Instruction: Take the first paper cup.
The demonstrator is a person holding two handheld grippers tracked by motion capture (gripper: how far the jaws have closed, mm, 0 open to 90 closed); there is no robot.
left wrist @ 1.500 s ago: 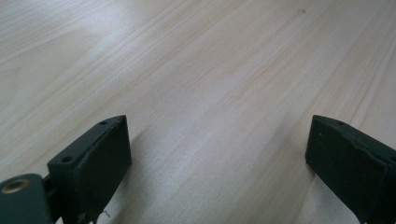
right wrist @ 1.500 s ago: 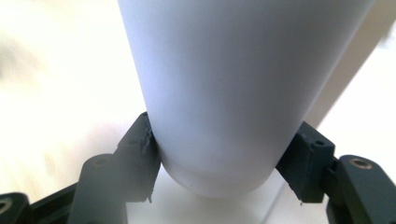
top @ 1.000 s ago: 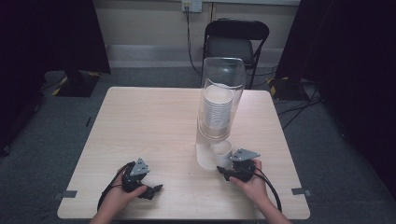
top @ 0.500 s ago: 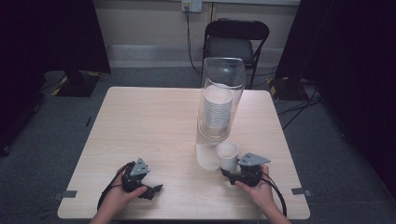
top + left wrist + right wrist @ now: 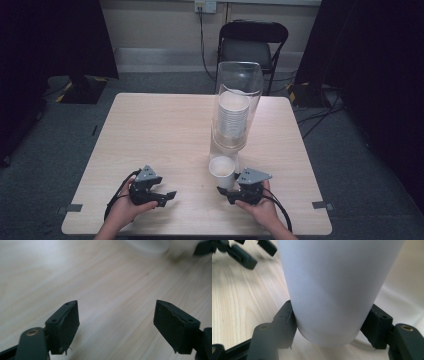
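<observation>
One white cup (image 5: 223, 171) clamped in right gripper (image 5: 226, 190), upright just before one clear tube (image 5: 237, 105) holding one cup stack (image 5: 233, 118). Left gripper (image 5: 170, 195) empty, gaping, jaws just narrowing over table (image 5: 150, 130).

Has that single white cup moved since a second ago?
Yes. The white cup, gripped by the right tool, has come out from under the clear dispenser, toward the table's near edge.

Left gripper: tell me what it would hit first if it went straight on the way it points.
Probably the white paper cup. The left gripper points across the table toward it, jaws open on bare wood. The cup is clamped in the right gripper. Depth is hard to judge.
</observation>
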